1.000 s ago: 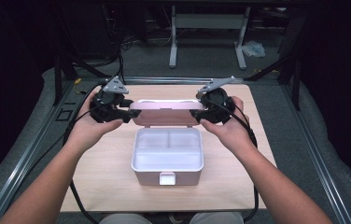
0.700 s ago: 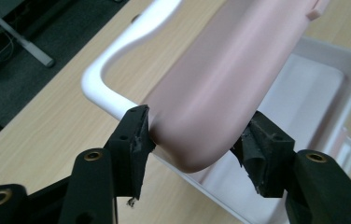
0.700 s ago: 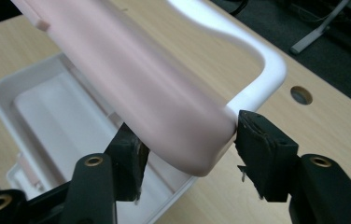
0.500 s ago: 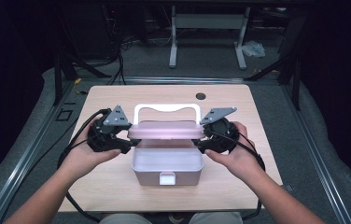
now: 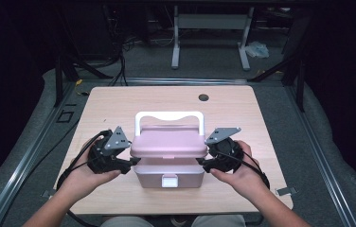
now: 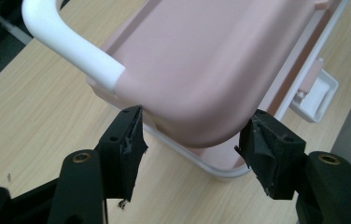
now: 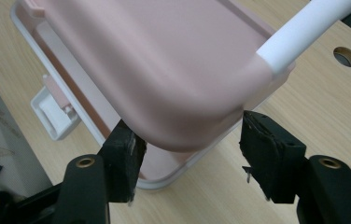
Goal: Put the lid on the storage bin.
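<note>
Lid [image 5: 168,144] hides box interior

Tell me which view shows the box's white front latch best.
The high view: it shows the white latch head-on, centred on the front of the box base, below the pink lid. The left gripper view catches the latch obliquely at the far edge; the right gripper view shows it sideways, partly behind the lid.

1. Left black two-jaw gripper [image 5: 132,163]: round body, grey three-cornered plate on top, black cable trailing.
2. Right black two-jaw gripper [image 5: 201,164]: the same build.
3. Jaws: black, blocky, brass-coloured screws, worn ragged pads.
4. Forearms bare, no sleeves.
</note>
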A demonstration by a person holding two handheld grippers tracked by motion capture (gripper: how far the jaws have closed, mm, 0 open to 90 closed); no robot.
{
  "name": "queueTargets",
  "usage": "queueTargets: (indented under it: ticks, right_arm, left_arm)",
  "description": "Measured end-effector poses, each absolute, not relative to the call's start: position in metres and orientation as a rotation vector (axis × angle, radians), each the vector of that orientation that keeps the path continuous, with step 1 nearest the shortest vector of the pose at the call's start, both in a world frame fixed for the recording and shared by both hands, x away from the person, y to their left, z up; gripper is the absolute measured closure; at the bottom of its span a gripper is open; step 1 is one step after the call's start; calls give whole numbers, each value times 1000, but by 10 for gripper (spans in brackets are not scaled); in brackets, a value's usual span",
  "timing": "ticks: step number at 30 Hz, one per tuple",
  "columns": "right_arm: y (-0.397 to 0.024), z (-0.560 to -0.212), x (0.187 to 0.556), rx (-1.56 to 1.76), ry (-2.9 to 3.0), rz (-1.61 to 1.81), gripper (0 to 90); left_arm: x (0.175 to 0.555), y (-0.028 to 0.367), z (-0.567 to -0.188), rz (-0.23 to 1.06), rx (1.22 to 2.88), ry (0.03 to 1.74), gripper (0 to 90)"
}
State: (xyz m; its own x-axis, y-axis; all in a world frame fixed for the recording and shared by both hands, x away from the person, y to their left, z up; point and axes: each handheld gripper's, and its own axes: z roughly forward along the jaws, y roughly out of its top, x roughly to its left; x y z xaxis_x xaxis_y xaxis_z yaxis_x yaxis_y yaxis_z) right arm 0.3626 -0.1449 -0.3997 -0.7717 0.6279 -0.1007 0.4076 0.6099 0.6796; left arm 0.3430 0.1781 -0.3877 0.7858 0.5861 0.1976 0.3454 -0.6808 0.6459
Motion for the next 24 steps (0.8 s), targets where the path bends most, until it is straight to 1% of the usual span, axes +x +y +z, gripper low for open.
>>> queueTargets:
  ticks: [3,12,17,24]
  right_arm:
    - [-146,-404,358,829,2517,930,409]
    - [-149,-420,351,826,2585,920,419]
    - [-150,-429,348,818,2621,884,438]
    - [-160,-426,339,829,2587,912,442]
  left_arm:
    - [339,179,-395,510,2377,691,432]
    - [330,180,-414,460,2398,692,432]
    - [324,183,-417,432,2397,693,430]
    - [320,192,-420,417,2385,726,429]
